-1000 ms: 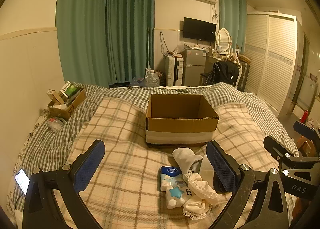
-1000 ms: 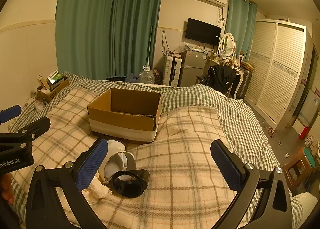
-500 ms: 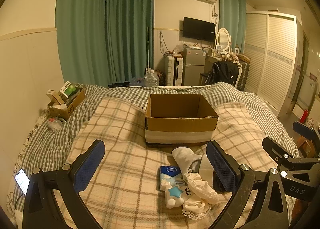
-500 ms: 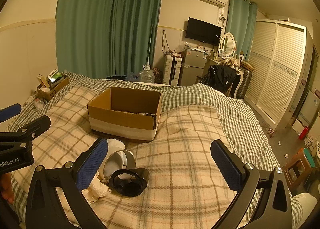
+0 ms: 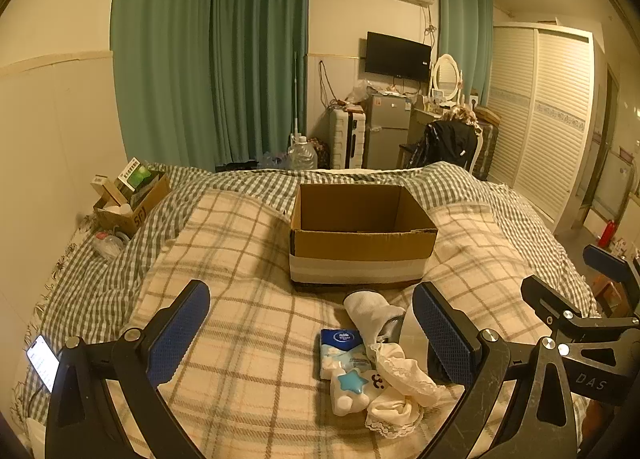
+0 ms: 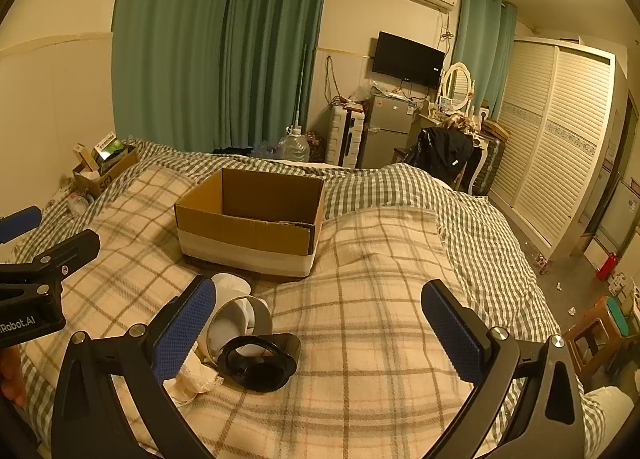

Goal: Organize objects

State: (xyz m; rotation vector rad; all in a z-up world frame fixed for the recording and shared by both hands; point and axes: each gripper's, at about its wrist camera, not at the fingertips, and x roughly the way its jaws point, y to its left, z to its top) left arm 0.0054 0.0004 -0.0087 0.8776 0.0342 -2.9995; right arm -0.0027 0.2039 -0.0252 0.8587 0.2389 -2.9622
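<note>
An open cardboard box (image 5: 362, 237) stands on the plaid bed; it also shows in the right wrist view (image 6: 248, 225). In front of it lie a white sock (image 5: 370, 309), a blue tissue pack (image 5: 342, 345), a white bottle with a blue star (image 5: 352, 389) and cream lace cloth (image 5: 400, 383). The right wrist view shows a tape roll (image 6: 240, 319) and a black round object (image 6: 258, 361). My left gripper (image 5: 312, 333) is open and empty above the pile. My right gripper (image 6: 320, 335) is open and empty, right of the pile.
A small box of items (image 5: 130, 201) sits at the bed's far left. A lit phone (image 5: 42, 361) lies at the left edge. A wardrobe (image 6: 560, 139), fridge (image 6: 386, 131) and chair stand beyond the bed. A stool (image 6: 596, 333) is on the floor, right.
</note>
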